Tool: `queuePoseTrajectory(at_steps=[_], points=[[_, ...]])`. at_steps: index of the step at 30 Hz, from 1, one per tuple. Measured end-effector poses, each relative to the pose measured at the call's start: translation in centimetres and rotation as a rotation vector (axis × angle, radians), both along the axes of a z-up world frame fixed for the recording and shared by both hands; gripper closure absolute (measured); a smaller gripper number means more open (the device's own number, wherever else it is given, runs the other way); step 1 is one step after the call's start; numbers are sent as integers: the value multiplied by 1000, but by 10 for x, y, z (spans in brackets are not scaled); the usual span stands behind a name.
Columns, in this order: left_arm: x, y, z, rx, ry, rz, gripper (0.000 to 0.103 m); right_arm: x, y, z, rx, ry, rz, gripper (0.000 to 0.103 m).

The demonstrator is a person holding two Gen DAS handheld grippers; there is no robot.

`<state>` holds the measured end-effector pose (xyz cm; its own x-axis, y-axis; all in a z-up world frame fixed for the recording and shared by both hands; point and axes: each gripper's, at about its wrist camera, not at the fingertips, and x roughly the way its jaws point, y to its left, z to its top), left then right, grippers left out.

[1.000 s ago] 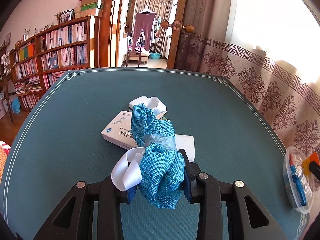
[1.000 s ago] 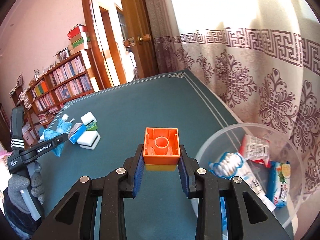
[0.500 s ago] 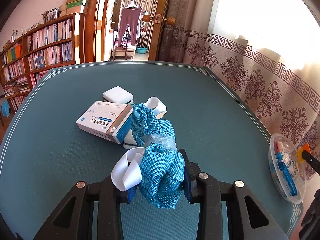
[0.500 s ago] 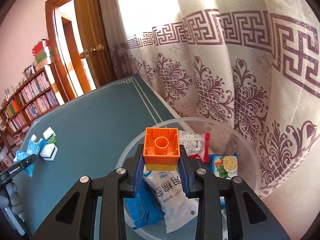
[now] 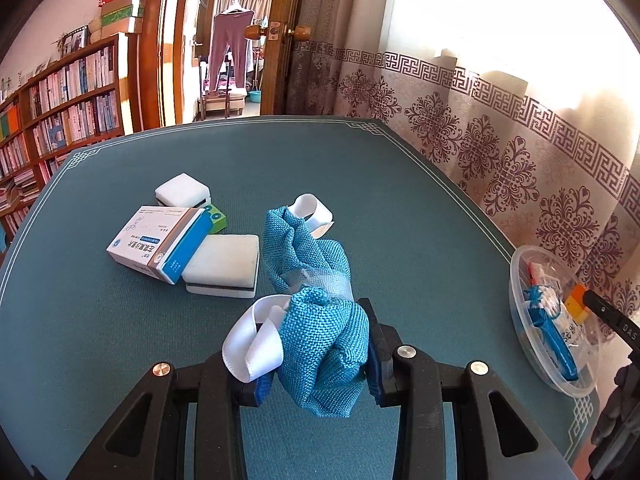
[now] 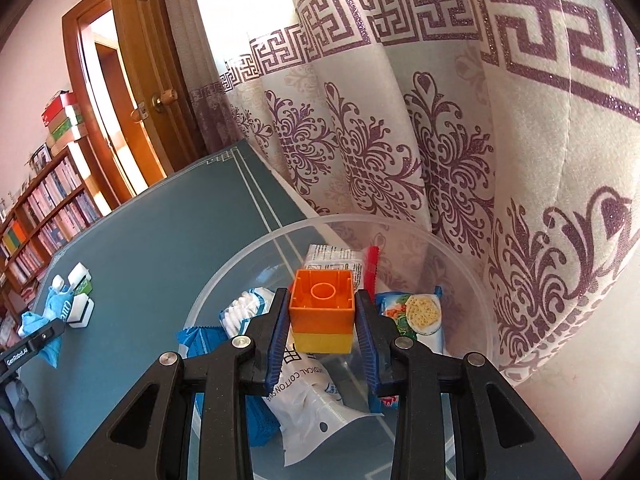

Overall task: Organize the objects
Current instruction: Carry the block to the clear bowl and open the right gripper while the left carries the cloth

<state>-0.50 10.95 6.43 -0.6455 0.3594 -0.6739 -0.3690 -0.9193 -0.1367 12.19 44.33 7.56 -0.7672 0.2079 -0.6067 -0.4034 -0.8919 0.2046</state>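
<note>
Block (image 6: 322, 312): orange over yellow, clamped in the right gripper (image 6: 322, 334) above the clear bowl (image 6: 460, 248).
Cloth (image 5: 316, 320): blue woven bundle, pinched by the left gripper (image 5: 316, 364) over the green table (image 5: 120, 340).
Bowl contents: snack packets, cotton swabs.

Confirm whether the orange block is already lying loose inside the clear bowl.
No: the right tongs are clamped on the orange block, holding it above the packets in the clear bowl.
</note>
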Motion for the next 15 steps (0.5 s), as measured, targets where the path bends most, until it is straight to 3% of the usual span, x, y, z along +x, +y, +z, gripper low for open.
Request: queuePoseTrajectory(at_steps=[15], points=[[12,60,10,-16,17,-136,65,9,-2,4,27,4,38,68]])
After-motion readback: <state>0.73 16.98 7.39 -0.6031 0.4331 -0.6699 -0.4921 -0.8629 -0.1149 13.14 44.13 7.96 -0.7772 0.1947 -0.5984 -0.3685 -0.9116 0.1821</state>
